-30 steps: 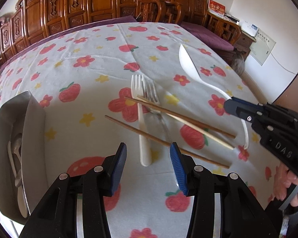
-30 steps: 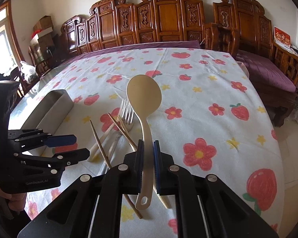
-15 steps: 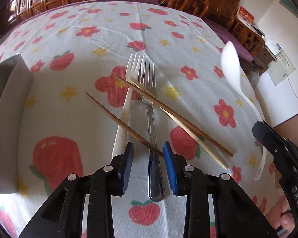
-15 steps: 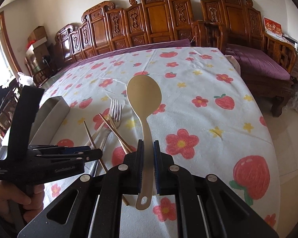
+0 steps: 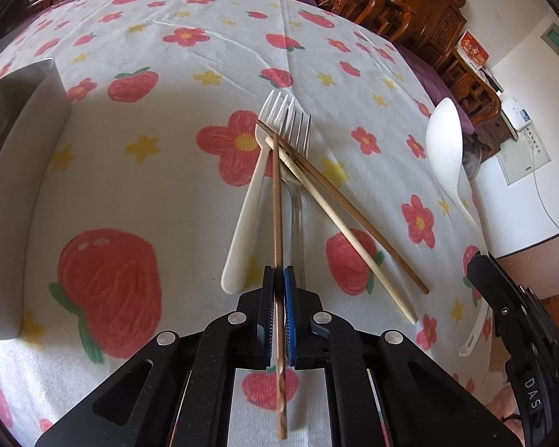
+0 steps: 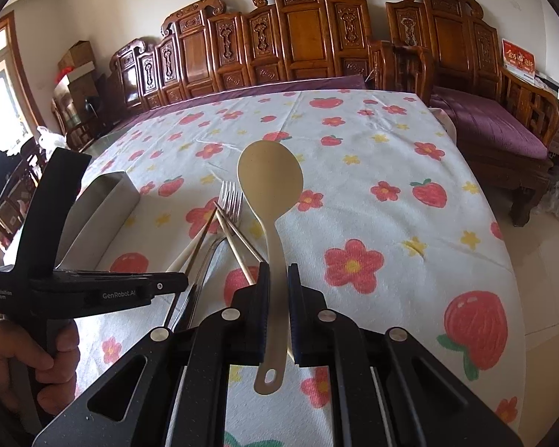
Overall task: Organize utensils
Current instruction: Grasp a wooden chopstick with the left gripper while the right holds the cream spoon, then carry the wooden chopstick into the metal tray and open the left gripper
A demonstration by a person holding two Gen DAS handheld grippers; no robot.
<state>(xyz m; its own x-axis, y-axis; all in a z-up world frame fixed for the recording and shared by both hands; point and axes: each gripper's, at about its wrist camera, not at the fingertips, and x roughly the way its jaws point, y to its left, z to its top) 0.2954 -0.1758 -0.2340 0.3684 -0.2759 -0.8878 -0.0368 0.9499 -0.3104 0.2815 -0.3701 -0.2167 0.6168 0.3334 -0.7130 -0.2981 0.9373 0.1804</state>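
My left gripper (image 5: 278,279) is shut on a brown chopstick (image 5: 276,201) that runs forward over a white plastic fork (image 5: 248,201) and a metal fork (image 5: 297,186). A pale chopstick (image 5: 339,231) and another brown chopstick (image 5: 354,212) lie crossed to the right on the cloth. My right gripper (image 6: 278,275) is shut on the handle of a cream spoon (image 6: 270,182), held above the table; the spoon also shows in the left wrist view (image 5: 443,141). The left gripper shows in the right wrist view (image 6: 93,287), low over the utensils.
A grey metal tray (image 5: 15,186) stands at the left of the table, also seen in the right wrist view (image 6: 100,208). The flowered tablecloth (image 6: 372,171) covers the table. Carved wooden chairs (image 6: 298,37) line the far side; a bench (image 6: 495,130) stands at the right.
My left gripper has closed on the brown chopstick, which now points straight ahead between the fingers. My right gripper has stayed shut on the spoon, raised above the table.
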